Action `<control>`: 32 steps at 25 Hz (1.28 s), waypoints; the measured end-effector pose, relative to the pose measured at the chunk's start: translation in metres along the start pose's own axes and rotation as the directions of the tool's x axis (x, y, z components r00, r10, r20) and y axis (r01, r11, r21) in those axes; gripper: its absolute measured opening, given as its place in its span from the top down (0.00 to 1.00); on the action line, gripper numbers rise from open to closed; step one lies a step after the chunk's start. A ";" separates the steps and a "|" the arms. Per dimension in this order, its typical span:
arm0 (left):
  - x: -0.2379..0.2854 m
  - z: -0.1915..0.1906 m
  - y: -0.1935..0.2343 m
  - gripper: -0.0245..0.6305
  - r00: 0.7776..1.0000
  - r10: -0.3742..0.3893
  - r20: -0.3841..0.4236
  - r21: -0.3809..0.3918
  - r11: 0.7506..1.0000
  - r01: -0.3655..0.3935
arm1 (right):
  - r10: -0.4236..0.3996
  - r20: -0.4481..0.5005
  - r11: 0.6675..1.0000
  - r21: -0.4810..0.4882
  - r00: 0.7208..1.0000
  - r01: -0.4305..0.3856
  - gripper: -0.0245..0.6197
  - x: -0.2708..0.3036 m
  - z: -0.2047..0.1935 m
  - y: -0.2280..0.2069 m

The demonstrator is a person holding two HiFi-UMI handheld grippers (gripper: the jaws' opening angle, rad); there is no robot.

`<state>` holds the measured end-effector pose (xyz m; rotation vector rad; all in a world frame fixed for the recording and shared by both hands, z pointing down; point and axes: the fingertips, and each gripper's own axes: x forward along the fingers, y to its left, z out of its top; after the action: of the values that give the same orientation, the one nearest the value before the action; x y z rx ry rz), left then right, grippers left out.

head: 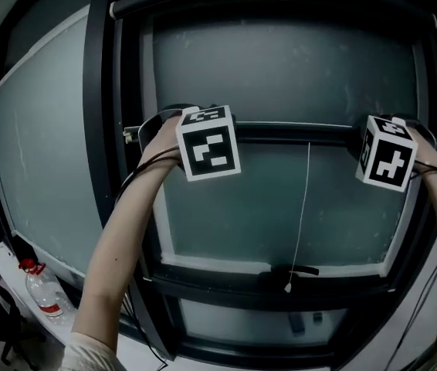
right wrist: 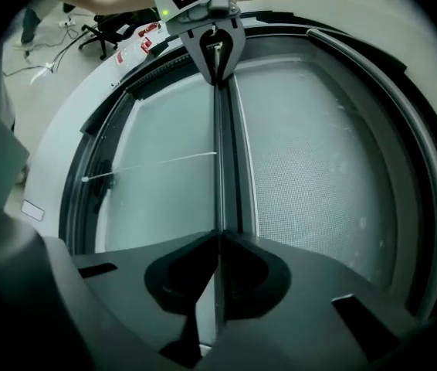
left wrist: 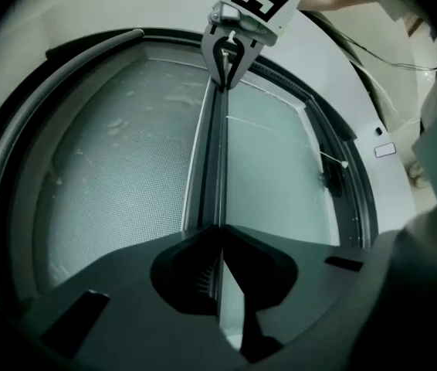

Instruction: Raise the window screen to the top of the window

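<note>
The window screen's dark bottom bar (head: 296, 132) runs level across the window about halfway up, with the mesh screen (head: 280, 60) above it and bare glass below. My left gripper (head: 171, 126) is shut on the bar near its left end, and my right gripper (head: 369, 136) is shut on it near the right end. In the left gripper view the bar (left wrist: 217, 153) runs from my jaws (left wrist: 218, 232) to the other gripper, mesh (left wrist: 118, 184) on the left. The right gripper view mirrors this: bar (right wrist: 220, 153), jaws (right wrist: 218, 236), mesh (right wrist: 319, 161).
A thin white pull cord (head: 305, 207) hangs from the bar down to a dark latch (head: 292, 270) on the lower frame. A water bottle (head: 42, 291) with a red cap stands on the sill at lower left. Another fixed pane (head: 41, 153) lies to the left.
</note>
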<state>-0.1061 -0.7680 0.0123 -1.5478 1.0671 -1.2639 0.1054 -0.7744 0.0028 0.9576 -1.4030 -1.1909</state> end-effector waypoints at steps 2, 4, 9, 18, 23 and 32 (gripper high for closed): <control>-0.005 0.002 0.022 0.93 0.999 0.035 -0.023 0.027 0.999 -0.034 | -0.046 -0.012 0.998 -0.032 0.999 0.046 0.93 -0.005 0.002 -0.022; -0.010 0.004 0.049 0.93 0.995 0.091 -0.046 0.044 0.995 -0.089 | -0.094 -0.016 0.995 -0.035 0.995 0.094 0.93 -0.010 0.004 -0.050; -0.028 0.012 0.120 0.94 0.969 0.209 -0.130 0.082 0.976 -0.200 | -0.208 -0.038 0.978 -0.030 0.977 0.207 0.93 -0.025 0.004 -0.122; -0.055 0.024 0.224 0.94 0.917 0.367 -0.156 0.131 0.928 -0.349 | -0.382 -0.070 0.924 0.005 0.921 0.383 0.93 -0.047 0.005 -0.228; -0.067 0.030 0.262 0.94 0.870 0.477 -0.128 0.126 0.878 -0.463 | -0.468 -0.071 0.881 0.039 0.881 0.471 0.93 -0.057 0.005 -0.268; -0.074 0.034 0.284 0.94 0.862 0.494 -0.113 0.087 0.869 -0.487 | -0.508 -0.118 0.857 0.028 0.853 0.515 0.92 -0.061 0.004 -0.291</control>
<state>-0.1097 -0.7720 -0.2828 -1.0592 1.3931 -1.0328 0.1000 -0.7720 -0.2945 1.4790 -1.1304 -1.4636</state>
